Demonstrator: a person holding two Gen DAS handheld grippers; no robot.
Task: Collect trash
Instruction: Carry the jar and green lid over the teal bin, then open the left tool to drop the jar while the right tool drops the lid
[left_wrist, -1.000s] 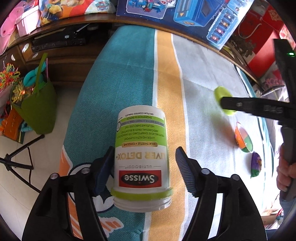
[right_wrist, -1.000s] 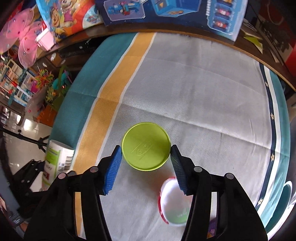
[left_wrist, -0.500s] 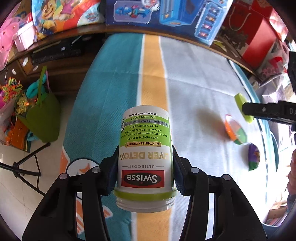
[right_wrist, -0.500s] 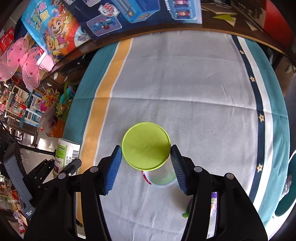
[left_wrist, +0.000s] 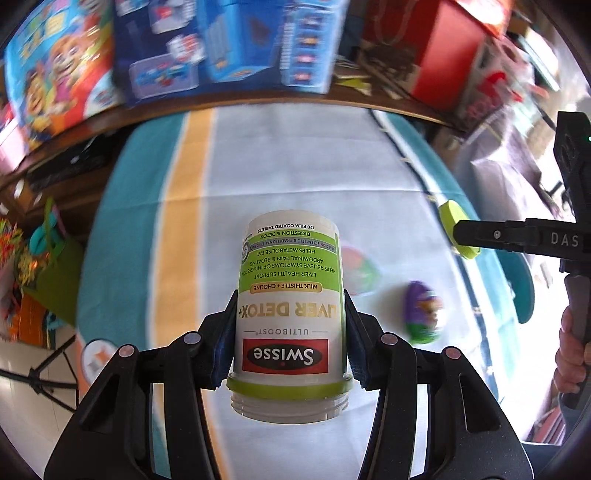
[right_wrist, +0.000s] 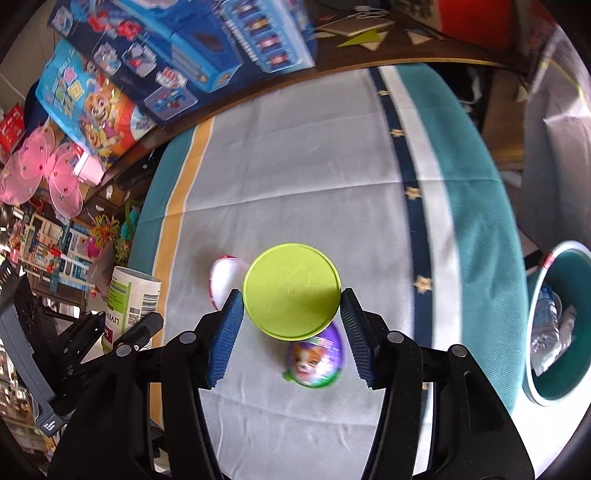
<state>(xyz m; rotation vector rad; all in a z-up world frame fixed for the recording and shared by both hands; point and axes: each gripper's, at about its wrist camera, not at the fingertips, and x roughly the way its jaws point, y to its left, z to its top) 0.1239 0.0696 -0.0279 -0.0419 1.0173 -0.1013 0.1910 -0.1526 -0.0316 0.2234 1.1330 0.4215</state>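
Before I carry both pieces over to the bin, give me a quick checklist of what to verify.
1. Left gripper clamped on the white Swisse supplement bottle: ok, both pads press its sides.
2. Right gripper clamped on the round lime-green plastic lid: ok, held edge to edge.
3. Both items lifted clear of the striped tablecloth: ok.
4. Teal round bin open to receive: ok, some trash already inside.
5. Trash left on the cloth: not ok, a purple egg-shaped capsule and a white-and-red capsule half remain.
6. Bottle empty: cannot tell.
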